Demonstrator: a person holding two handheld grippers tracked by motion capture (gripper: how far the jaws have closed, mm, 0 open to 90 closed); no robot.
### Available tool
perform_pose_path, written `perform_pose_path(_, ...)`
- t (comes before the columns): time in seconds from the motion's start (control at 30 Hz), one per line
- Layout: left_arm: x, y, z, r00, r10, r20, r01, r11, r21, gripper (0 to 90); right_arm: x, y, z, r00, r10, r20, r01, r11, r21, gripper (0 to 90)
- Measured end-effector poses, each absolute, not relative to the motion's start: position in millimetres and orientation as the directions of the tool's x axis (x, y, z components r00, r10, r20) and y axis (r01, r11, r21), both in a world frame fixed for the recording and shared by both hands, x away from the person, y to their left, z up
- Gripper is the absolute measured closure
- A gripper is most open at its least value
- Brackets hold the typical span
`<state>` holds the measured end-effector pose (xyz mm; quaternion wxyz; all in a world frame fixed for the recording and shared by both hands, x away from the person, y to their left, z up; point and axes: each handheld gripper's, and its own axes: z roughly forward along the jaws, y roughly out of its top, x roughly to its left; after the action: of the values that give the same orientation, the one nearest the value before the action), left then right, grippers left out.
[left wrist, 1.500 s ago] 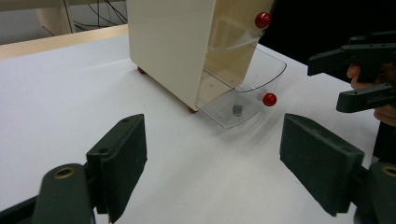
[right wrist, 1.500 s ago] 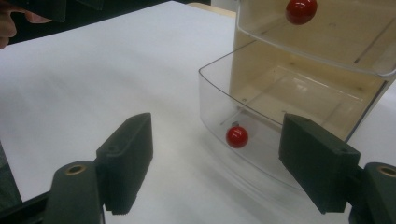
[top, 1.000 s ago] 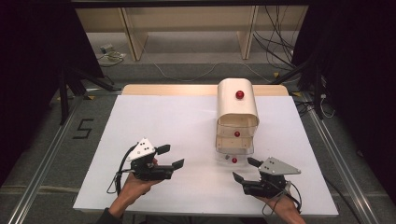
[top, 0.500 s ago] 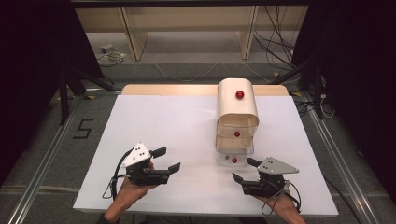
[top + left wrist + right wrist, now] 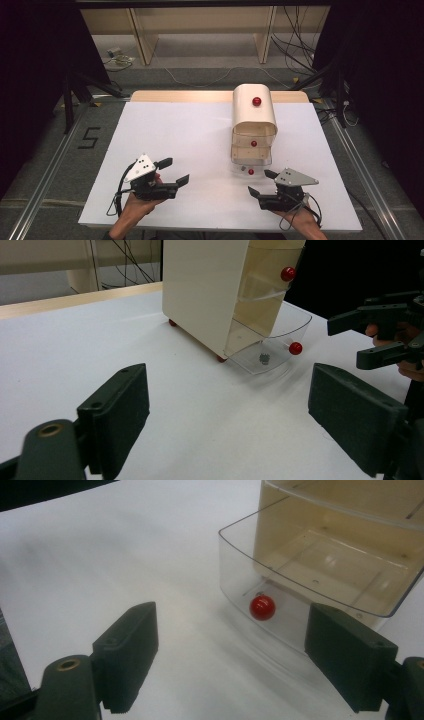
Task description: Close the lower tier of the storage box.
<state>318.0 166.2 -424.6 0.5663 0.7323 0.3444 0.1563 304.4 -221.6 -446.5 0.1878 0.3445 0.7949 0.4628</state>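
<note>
Floor, far left: one dark numeral (image 5: 89,138) is lying marked beside the white rectangular surface (image 5: 170,130), reading as "5"; no other writing or brand is showing anywhere.

Grippers, two, black, each held in one hand. The left gripper (image 5: 174,171) is hovering over the near-left part of the surface, its jaws standing wide apart with nothing between them; they have just been opening further. In the left gripper view the same left gripper (image 5: 227,410) is facing the cabinet across bare white surface.

Cabinet, one: a cream, round-topped small drawer cabinet (image 5: 254,112) is standing right of centre on the surface. Clear plastic drawers, three counted, each carrying one round red knob (image 5: 256,101). The bottom clear drawer (image 5: 248,167) is standing pulled out toward the person; the upper two are sitting pushed in. One small dark object (image 5: 264,359), too small to identify, is lying inside the pulled-out drawer.

The right gripper (image 5: 260,183) is hovering just in front of the open drawer, apart from it, its jaws also spread wide and empty, having just been opening. In the right gripper view the right gripper (image 5: 230,650) is pointing at that drawer's red knob (image 5: 262,607).
</note>
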Motion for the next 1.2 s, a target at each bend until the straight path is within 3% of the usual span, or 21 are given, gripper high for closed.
perform_pose_path(0.4,315,167,-427,0.709,0.690,-0.143,0.325,-0.140,0.935,15.8,307,-225,-449,-0.669,0.743,0.002,0.384,0.343,0.857,30.1)
perform_pose_path(0.87,310,174,-430,0.697,0.708,-0.117,0.315,-0.155,0.936,16.1,311,-230,-452,-0.655,0.755,-0.033,0.369,0.357,0.858,73.3)
perform_pose_path(1.03,308,173,-429,0.700,0.705,-0.113,0.310,-0.157,0.938,16.2,315,-231,-453,-0.637,0.769,-0.054,0.375,0.370,0.850,83.2)
perform_pose_path(1.2,307,172,-430,0.698,0.706,-0.117,0.308,-0.149,0.940,16.2,319,-231,-454,-0.616,0.785,-0.064,0.382,0.369,0.847,87.7)
